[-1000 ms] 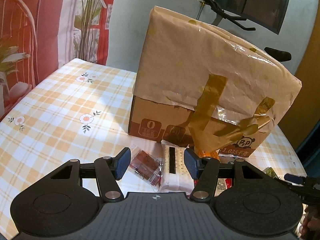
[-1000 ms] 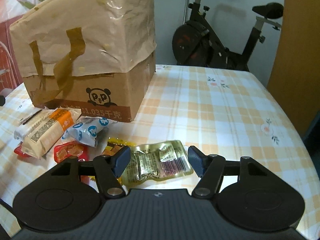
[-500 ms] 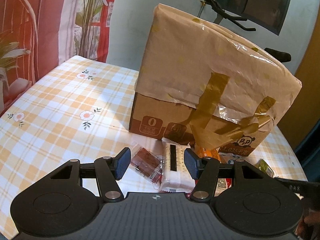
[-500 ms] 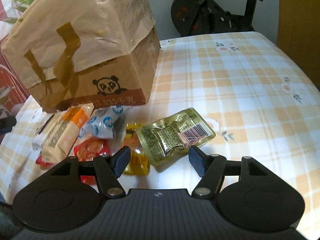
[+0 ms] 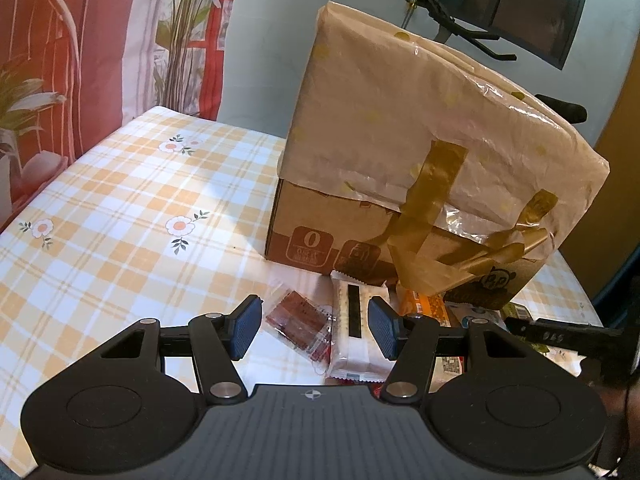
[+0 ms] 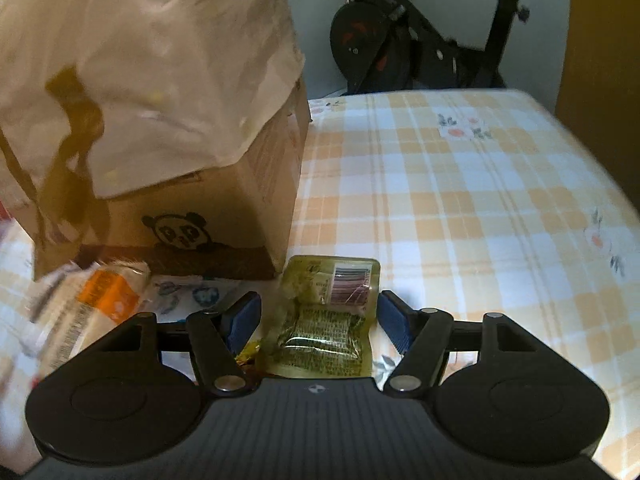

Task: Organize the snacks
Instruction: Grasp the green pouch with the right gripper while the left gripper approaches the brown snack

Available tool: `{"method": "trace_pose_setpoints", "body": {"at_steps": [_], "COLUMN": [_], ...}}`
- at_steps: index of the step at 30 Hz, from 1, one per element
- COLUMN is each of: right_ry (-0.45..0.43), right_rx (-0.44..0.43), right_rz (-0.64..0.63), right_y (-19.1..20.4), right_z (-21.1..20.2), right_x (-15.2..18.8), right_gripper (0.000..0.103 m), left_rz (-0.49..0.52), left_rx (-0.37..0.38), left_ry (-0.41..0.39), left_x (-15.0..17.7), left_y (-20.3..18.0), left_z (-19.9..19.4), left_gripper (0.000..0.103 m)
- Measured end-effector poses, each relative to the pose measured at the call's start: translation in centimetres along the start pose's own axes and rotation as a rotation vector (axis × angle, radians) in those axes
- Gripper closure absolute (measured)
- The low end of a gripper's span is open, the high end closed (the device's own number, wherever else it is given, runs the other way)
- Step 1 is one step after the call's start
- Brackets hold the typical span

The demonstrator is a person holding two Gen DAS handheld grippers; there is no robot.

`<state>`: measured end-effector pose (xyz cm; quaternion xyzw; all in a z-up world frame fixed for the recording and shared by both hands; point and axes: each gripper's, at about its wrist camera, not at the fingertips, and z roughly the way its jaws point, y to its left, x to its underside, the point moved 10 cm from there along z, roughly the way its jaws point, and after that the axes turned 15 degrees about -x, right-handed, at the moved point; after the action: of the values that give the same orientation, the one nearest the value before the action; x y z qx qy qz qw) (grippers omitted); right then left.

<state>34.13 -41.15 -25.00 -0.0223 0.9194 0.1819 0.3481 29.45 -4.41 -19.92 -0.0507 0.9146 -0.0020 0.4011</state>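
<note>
Several snack packets lie on the checked tablecloth in front of a cardboard box [image 5: 320, 240] topped by a paper bag [image 5: 420, 120]. My left gripper [image 5: 314, 326] is open and empty, just above a clear packet of dark red pieces [image 5: 294, 320] and a white packet with a black stripe [image 5: 354, 336]. My right gripper [image 6: 320, 320] is open, its fingers on either side of a yellow-green vacuum packet [image 6: 328, 320] that lies flat on the table. A packet with an orange label [image 6: 86, 308] and a blue-and-white packet [image 6: 188, 294] lie to its left.
The box [image 6: 240, 208] and bag stand close behind the snacks. An exercise bike [image 6: 420, 40] stands beyond the table's far edge. A red chair [image 5: 36, 80] and plants stand at the left. Open tablecloth [image 6: 480, 220] lies to the right of the box.
My right gripper has moved forward and down, so the yellow-green packet now lies between its fingers. The left gripper has barely shifted.
</note>
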Motion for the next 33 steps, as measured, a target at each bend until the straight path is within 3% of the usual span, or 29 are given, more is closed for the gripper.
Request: {"method": "trace_pose_setpoints", "body": {"at_steps": [4, 8, 11, 13, 15, 31, 33], "right_ry": [-0.011, -0.063, -0.086, -0.101, -0.119, -0.18, -0.181], "right_rx": [0.08, 0.097, 0.088, 0.084, 0.073, 0.01, 0.007], "right_rz": [-0.119, -0.127, -0.134, -0.132, -0.108, -0.064, -0.061], "right_y": [0.9, 0.8, 0.7, 0.4, 0.1, 0.2, 0.2], "right_z": [0.6, 0.0, -0.4, -0.5, -0.8, -2.3, -2.2], "right_x": [0.8, 1.6, 1.9, 2.0, 1.9, 2.1, 2.1], "right_gripper": [0.033, 0.034, 0.034, 0.045, 0.046, 0.051, 0.051], "left_rz": [-0.003, -0.005, -0.001, 0.002, 0.002, 0.01, 0.007], "left_rx": [-0.004, -0.01, -0.011, -0.01, -0.012, -0.018, -0.015], "left_ry": [0.004, 0.009, 0.013, 0.012, 0.012, 0.081, 0.1], "left_x": [0.0, 0.1, 0.2, 0.2, 0.2, 1.6, 1.9], "left_y": [0.2, 0.4, 0.3, 0.3, 0.3, 0.4, 0.5], "left_z": [0.1, 0.2, 0.3, 0.3, 0.4, 1.6, 1.9], "left_gripper": [0.042, 0.042, 0.042, 0.042, 0.042, 0.043, 0.05]}}
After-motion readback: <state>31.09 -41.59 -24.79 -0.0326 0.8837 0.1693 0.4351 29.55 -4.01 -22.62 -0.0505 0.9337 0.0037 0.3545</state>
